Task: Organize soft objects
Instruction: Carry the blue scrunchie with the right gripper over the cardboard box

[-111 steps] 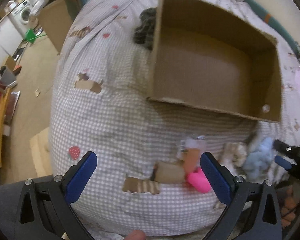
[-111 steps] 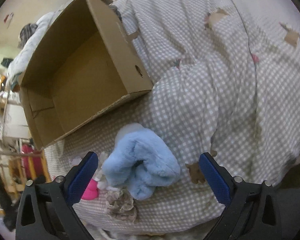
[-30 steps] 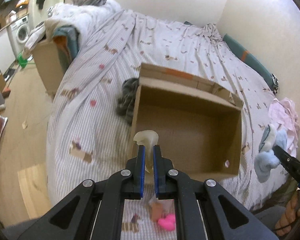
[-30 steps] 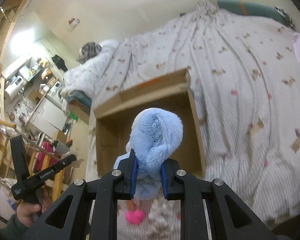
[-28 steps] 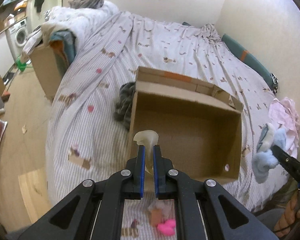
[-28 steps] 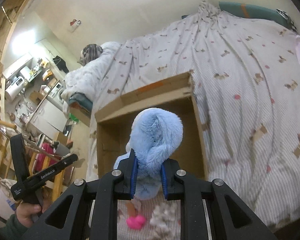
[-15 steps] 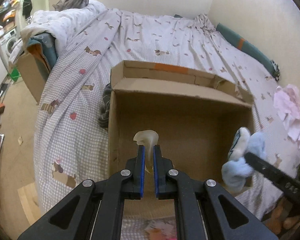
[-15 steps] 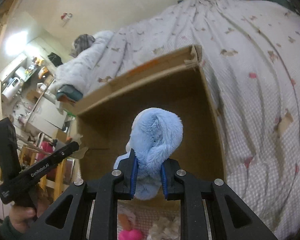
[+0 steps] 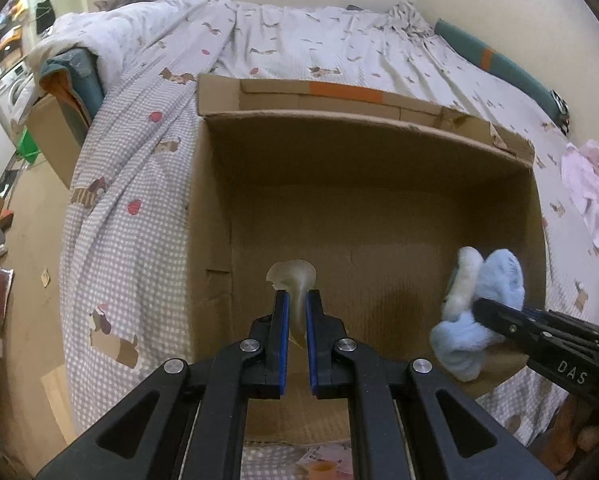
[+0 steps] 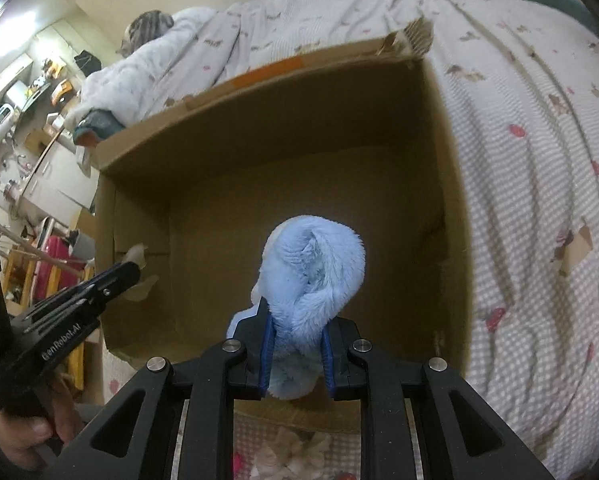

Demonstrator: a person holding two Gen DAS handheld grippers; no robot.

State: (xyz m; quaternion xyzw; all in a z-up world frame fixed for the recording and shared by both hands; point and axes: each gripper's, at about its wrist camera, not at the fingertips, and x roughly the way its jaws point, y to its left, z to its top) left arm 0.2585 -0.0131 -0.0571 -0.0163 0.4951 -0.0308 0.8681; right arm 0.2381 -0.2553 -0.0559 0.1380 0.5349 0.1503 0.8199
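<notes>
Pinching a pale translucent soft piece (image 9: 292, 280) between its blue pads, the left gripper (image 9: 295, 300) is held over the open cardboard box (image 9: 363, 168), whose floor lies ahead of and below the tips. To its right, a fluffy blue plush (image 10: 313, 264) is clamped by the right gripper (image 10: 295, 320) above the same box. Beneath both grippers, small soft items (image 10: 291, 456) are seen on the checked bedspread (image 10: 539, 200).
</notes>
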